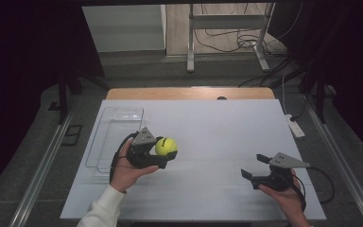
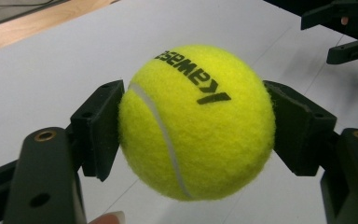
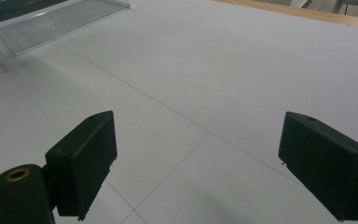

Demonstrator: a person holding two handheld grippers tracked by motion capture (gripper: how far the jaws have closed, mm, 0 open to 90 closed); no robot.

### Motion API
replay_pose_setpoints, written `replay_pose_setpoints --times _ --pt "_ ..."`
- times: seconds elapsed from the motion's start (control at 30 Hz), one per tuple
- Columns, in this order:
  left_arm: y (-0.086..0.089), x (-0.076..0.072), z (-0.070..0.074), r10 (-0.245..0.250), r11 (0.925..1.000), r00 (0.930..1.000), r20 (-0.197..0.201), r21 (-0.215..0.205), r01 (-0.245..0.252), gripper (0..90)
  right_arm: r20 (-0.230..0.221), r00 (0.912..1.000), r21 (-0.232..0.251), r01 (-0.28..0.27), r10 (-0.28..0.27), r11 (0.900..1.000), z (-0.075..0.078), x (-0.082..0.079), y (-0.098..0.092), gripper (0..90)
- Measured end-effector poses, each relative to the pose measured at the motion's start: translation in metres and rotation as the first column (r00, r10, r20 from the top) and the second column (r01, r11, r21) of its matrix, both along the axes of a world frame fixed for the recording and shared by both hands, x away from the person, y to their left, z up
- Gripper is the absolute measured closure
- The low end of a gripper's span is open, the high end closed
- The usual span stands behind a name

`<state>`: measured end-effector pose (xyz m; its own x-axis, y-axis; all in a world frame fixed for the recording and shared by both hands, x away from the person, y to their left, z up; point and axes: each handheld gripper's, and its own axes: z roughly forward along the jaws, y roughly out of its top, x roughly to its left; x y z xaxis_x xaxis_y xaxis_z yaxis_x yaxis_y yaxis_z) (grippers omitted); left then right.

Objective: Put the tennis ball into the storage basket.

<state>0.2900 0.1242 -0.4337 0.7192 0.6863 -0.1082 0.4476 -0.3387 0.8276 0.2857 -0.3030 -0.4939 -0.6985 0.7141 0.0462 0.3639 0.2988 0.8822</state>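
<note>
A yellow-green tennis ball (image 1: 166, 146) (image 2: 196, 122) with black lettering is clamped between the two black jaws of my left gripper (image 1: 166, 149) (image 2: 196, 126), held a little above the white table left of centre. My right gripper (image 1: 254, 166) (image 3: 200, 163) stands open low over the table's front right, its wide-apart jaws holding nothing. In the left gripper view the right gripper (image 2: 349, 32) shows at the top right corner.
A clear plastic tray (image 1: 100, 142) (image 3: 51, 18) lies along the left side of the white table top (image 1: 217, 127), just beside my left hand. A white power strip (image 1: 294, 126) lies off the right edge. A metal stand (image 1: 227, 33) rises behind the table.
</note>
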Motion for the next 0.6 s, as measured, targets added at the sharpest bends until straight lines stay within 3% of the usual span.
replay_pose_setpoints --times 0.6 --pt "0.01 0.002 0.016 0.038 0.9986 0.9983 0.044 -0.038 -0.036 26.4 -0.002 1.0 -0.005 0.002 -0.002 1.0 0.0 0.0 0.0 11.9"
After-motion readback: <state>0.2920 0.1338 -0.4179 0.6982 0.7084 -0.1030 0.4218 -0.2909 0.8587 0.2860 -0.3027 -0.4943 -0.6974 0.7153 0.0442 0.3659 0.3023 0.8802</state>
